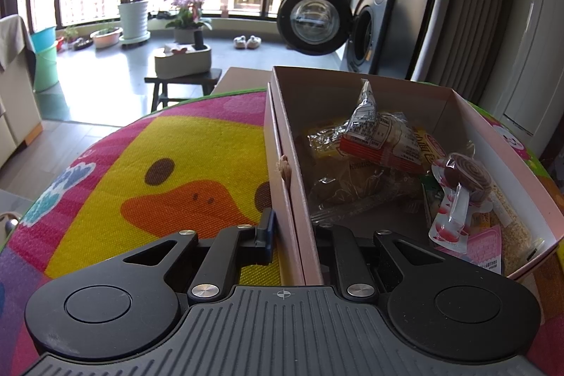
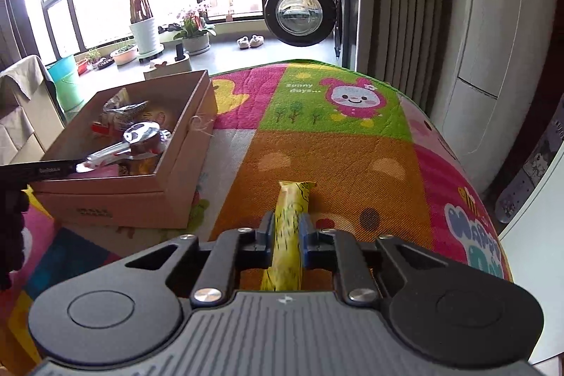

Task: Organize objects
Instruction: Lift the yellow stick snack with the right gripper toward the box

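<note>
A: Right gripper (image 2: 286, 231) first. Blue pads (image 2: 267, 228) are pressed in on a yellow packet (image 2: 287, 228), one each side, clamped about mid-length. Top end sticks out past the tips; the rest runs back btwn the fingers.

B: How does it handle?

A: Looks light and soft, a thin film sachet w/ a crimped end. Prob slippery, and it'll buckle if squeezed hard. Mid-body hold looks best to me, since the ends are just flat seal.

B: Where's it sitting?

A: Over the cartoon play mat (image 2: 335, 164), on the orange panel. Can't tell if it's lifted or touching.

B: Left gripper (image 1: 294, 235)?

A: It straddles the near wall of the pink box (image 1: 493, 143). One blue pad (image 1: 269, 228) is outside the wall; the other is hidden inside. Whether it's pinching the card or just around it, can't tell.

B: Box contents?

A: Wrapped snacks (image 1: 373, 136) and a swirl lollipop (image 1: 465, 178) on top, all crinkly film. The card wall is thin and prob flexes, so I'd steady it, not lift by it.

B: Gap btwn packet and box?

A: In the right view the box is well apart from it, off to the left.
</note>
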Available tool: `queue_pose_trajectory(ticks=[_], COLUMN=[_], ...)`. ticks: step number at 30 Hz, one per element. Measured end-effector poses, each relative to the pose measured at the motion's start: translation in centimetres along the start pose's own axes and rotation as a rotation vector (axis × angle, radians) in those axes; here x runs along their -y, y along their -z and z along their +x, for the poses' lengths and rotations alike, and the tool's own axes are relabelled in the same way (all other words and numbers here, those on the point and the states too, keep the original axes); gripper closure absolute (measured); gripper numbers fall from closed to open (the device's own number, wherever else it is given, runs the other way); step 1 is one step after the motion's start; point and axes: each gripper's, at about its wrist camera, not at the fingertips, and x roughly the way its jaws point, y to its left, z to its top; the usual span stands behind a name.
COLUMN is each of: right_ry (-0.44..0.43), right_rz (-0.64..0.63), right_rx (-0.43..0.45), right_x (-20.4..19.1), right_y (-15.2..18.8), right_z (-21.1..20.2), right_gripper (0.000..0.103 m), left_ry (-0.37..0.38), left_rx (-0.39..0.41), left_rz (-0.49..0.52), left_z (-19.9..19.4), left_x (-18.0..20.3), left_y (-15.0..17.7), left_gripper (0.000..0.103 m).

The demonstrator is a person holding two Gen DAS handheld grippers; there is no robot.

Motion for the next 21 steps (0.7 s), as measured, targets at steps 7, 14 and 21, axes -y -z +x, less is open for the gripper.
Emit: queue_pose_trajectory(ticks=[7, 14, 21], right_ry=[0.044, 0.069, 0.107], right_rz=[-0.058, 0.027, -0.073], right_rx=[0.011, -0.044, -0.048], right_x=[-1.3, -0.3, -2.0], right_y=[0.4, 0.2, 0.8], right_z=[-0.7, 4.7, 7.0], right_gripper=[0.081, 0.067, 0.07], left_ry=[0.0, -0.002, -0.002], left_rx=[0.005, 0.008, 0.009], left_rz=[-0.006, -0.001, 0.006], left_z=[-0.2, -0.3, -0.2], left_x=[-0.2, -0.2, -0.1], left_y=[0.0, 0.1, 0.1], left_gripper=[0.088, 0.088, 0.088])
